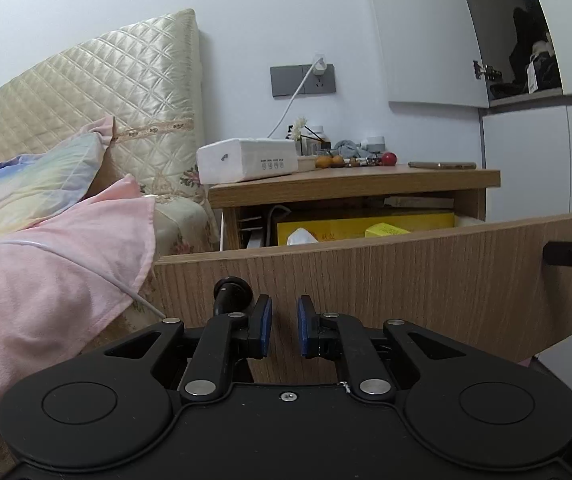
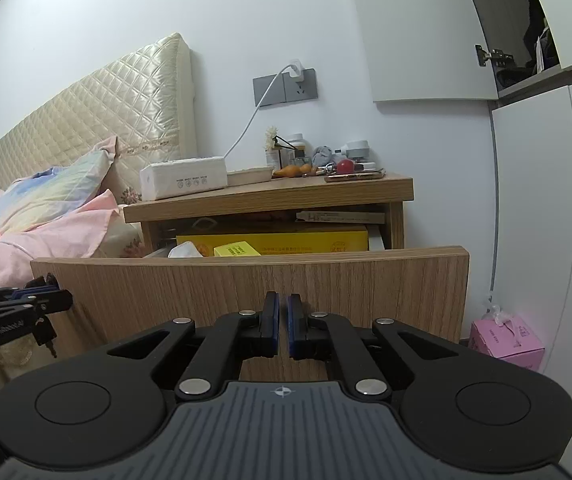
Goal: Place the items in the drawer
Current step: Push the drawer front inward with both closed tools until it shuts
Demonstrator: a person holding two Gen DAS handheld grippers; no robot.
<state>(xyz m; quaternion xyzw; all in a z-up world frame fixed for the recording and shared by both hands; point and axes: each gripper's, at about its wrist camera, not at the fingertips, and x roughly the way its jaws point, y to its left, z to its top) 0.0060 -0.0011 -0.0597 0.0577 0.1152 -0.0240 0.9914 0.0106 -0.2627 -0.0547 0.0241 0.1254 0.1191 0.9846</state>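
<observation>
Drawer [image 1: 405,280] of the nightstand [image 1: 345,184] is pulled out toward you. Its wood front runs left to right across both wrist views, long axis horizontal, face square to the cameras. Inside, behind the front's top edge, there is a long yellow box [image 1: 365,222] lying lengthwise along the drawer, a smaller yellow box [image 1: 385,231] and something white and crumpled [image 1: 301,237].

Your left gripper [image 1: 284,326] sits low in front of the drawer face, left of its centre. The blue pads are parted by a narrow gap with nothing between them. A black round-ended piece [image 1: 232,288] stands just outside the left finger. The right wrist view shows a bunch of keys [image 2: 46,334] hanging under that gripper's tip. What they hang from, I cannot tell.

Your right gripper [image 2: 282,328] is also low before the drawer face, near its middle. The pads are nearly pressed together with only a sliver between, gripping nothing. In the left wrist view its tip shows near the front's right edge.

On the nightstand top: white tissue pack [image 1: 246,160], phone [image 1: 441,165], red ball [image 1: 389,158]. Pink blanket [image 1: 46,280] on the bed to the left.
</observation>
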